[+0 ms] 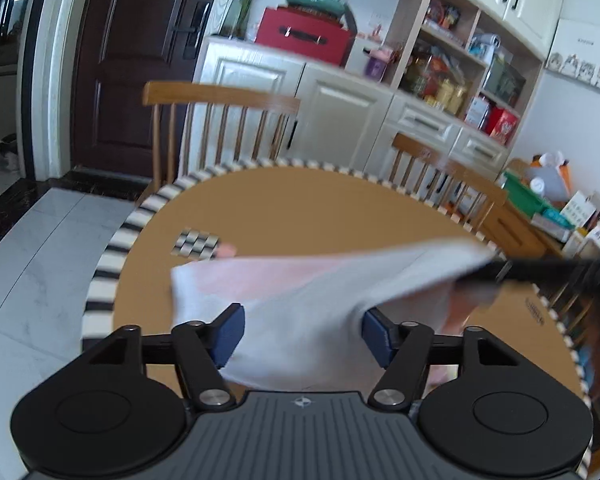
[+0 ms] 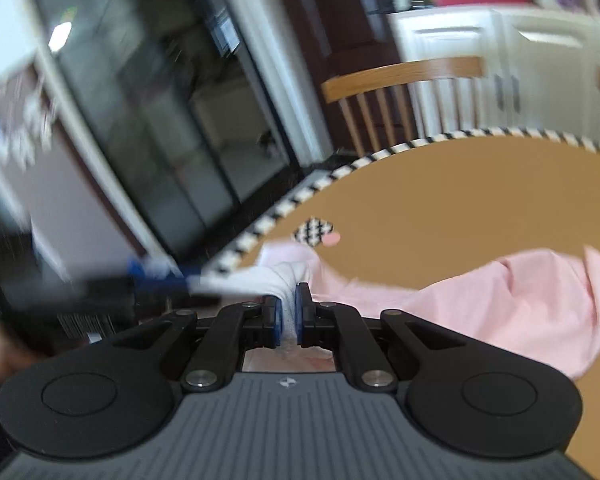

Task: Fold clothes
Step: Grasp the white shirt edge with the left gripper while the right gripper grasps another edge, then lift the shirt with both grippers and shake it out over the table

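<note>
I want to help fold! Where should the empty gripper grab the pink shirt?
Probably the loose white-looking edge of the pink shirt lying between the left gripper, whose jaws stand open around it without pinching. Close in from the near side, since the cloth drapes toward that gripper. The right gripper already pinches a bunched white hem, so a second hold farther along should stretch the edge straight over the table.

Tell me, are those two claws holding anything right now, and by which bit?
The right gripper pinches the pink garment by a bunched white edge. The left gripper stands open around the cloth, gripping nothing.
</note>
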